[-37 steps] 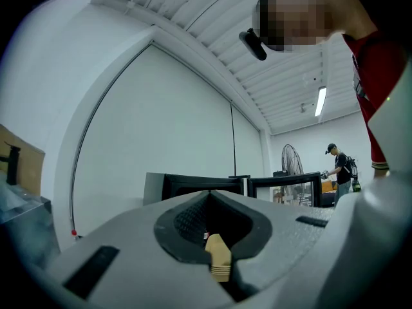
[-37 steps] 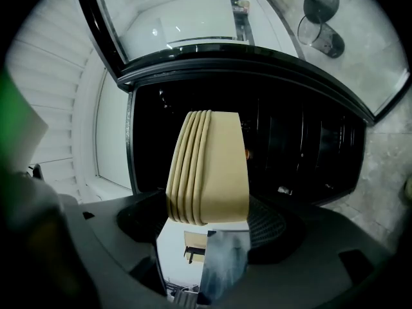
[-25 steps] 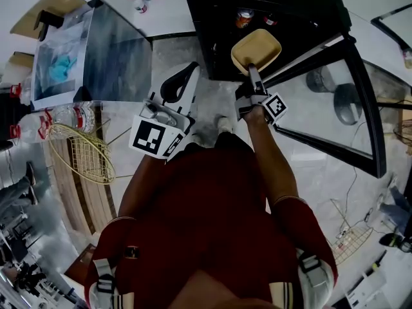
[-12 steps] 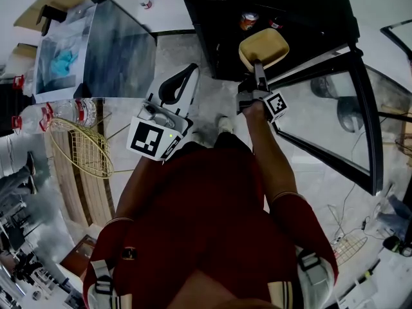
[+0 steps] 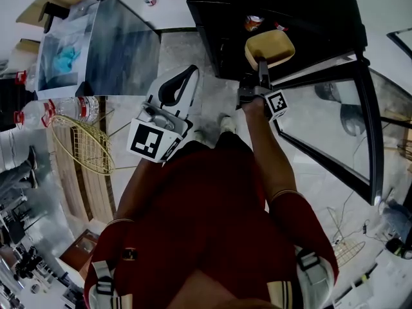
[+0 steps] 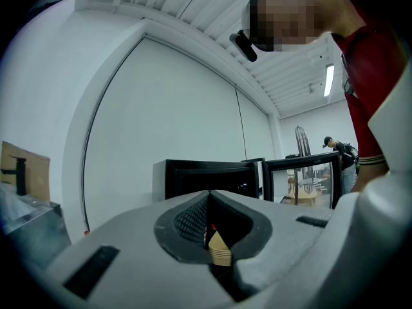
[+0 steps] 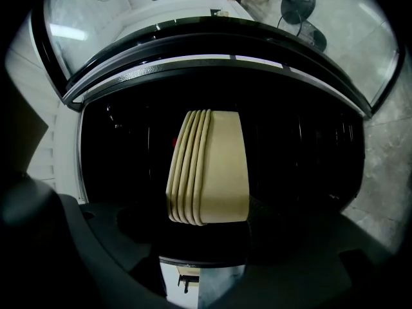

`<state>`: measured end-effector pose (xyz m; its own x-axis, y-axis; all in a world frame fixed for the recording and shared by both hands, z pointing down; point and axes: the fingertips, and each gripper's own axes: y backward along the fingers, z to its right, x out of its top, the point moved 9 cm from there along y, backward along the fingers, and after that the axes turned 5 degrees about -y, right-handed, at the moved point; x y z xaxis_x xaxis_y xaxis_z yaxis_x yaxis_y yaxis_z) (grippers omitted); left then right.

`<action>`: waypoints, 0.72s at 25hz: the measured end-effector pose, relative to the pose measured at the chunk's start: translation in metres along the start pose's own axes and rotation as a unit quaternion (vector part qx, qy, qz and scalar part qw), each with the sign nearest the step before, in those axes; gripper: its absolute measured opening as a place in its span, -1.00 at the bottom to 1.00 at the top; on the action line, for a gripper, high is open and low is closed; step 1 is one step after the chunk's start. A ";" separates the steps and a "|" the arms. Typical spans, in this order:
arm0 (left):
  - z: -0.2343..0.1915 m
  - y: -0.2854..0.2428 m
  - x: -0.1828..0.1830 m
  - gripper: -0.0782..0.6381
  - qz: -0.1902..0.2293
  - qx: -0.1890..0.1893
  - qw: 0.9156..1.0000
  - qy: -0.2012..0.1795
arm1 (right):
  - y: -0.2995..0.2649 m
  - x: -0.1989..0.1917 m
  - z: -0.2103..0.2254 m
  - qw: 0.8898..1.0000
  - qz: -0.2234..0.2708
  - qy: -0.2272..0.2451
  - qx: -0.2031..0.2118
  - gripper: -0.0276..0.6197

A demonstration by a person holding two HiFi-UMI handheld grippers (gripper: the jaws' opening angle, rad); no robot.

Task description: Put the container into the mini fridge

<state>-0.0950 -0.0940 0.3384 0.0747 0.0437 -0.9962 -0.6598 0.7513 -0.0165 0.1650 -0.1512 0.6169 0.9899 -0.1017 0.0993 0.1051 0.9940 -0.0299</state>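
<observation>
Tan container (image 5: pixel 270 47) clamped in my right gripper (image 5: pixel 262 68) at the open mini fridge (image 5: pixel 290 5); my left gripper (image 5: pixel 192 73) is closed, empty.

My head view looks steeply down over the person's chest, with the open mini fridge (image 5: pixel 283 5) sitting at one o'clock. The right gripper view rides close at the fridge mouth, facing in along the container (image 7: pixel 209 166). The left gripper view faces level from farther back, sharing fridge and container with both others.
</observation>
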 end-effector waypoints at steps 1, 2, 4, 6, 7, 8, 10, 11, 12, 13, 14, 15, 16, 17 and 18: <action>0.000 0.000 -0.001 -0.76 0.000 0.001 1.000 0.001 | -0.002 0.001 0.002 1.000 -0.001 0.001 0.000 0.23; 0.000 -0.001 -0.001 -0.76 0.000 0.003 1.000 0.002 | -0.004 0.001 0.005 1.000 -0.002 0.001 -0.002 0.23; 0.000 -0.002 -0.002 -0.76 -0.003 0.004 1.000 0.004 | -0.007 0.000 0.007 1.000 -0.005 -0.001 -0.006 0.23; 0.000 -0.003 -0.003 -0.76 -0.005 0.002 1.000 0.005 | -0.009 0.000 0.010 1.000 -0.010 0.002 -0.008 0.23; 0.001 -0.004 -0.003 -0.76 -0.004 0.000 1.000 0.004 | -0.010 0.000 0.010 1.000 -0.014 0.006 -0.008 0.23; 0.001 -0.005 -0.003 -0.76 -0.003 -0.001 1.000 0.003 | -0.012 -0.002 0.008 1.000 -0.019 0.009 -0.007 0.23; 0.001 -0.005 -0.004 -0.76 -0.004 -0.003 1.000 0.003 | -0.016 -0.004 0.006 0.999 -0.028 0.016 -0.008 0.23; 0.001 -0.006 -0.004 -0.76 -0.005 -0.003 1.000 0.004 | -0.018 -0.005 0.004 0.999 -0.033 0.019 -0.009 0.23; 0.001 -0.006 -0.005 -0.76 -0.005 -0.002 1.000 0.005 | -0.021 -0.006 0.003 0.999 -0.037 0.020 -0.011 0.23; 0.000 -0.007 -0.006 -0.76 -0.006 -0.001 1.000 0.006 | -0.023 -0.007 0.001 0.999 -0.042 0.021 -0.014 0.23; -0.001 -0.007 -0.007 -0.76 -0.007 0.000 1.000 0.007 | -0.026 -0.007 0.001 0.999 -0.045 0.021 -0.016 0.23; -0.002 -0.008 -0.007 -0.76 -0.008 0.001 1.000 0.008 | -0.028 -0.007 0.001 0.998 -0.048 0.021 -0.018 0.23; -0.003 -0.008 -0.008 -0.76 -0.009 0.002 1.000 0.008 | -0.031 -0.007 0.001 0.998 -0.050 0.021 -0.019 0.23; -0.003 -0.009 -0.008 -0.76 -0.010 0.003 1.000 0.008 | -0.033 -0.007 0.001 0.998 -0.051 0.021 -0.018 0.23; -0.004 -0.009 -0.008 -0.76 -0.010 0.004 1.000 0.008 | -0.034 -0.007 0.002 0.998 -0.052 0.022 -0.017 0.23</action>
<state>-0.0926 -0.1035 0.3464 0.0765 0.0182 -0.9969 -0.6519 0.7575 -0.0362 0.1540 -0.1845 0.6189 0.9767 -0.2058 0.0603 0.2091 0.9763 -0.0554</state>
